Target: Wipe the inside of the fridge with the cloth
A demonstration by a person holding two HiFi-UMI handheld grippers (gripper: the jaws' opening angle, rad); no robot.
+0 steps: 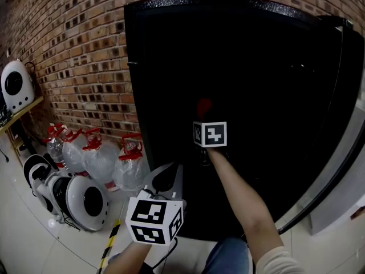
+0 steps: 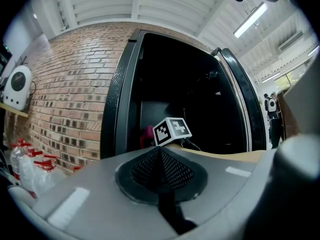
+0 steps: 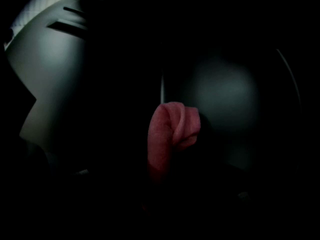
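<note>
Brick wall beside an open black fridge, its inside dark; water bottles stand on the floor at the fridge's left. Right hand-held gripper reaches into the fridge, jaws clamped on the red cloth, which hangs folded between them. Left hand-held gripper is outside, low before the opening, jaws together with nothing between them

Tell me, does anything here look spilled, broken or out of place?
Nothing stands out. The fridge is open and dark inside; the right tongs hold the red cloth in it, and the left tongs hang shut and empty outside.
</note>
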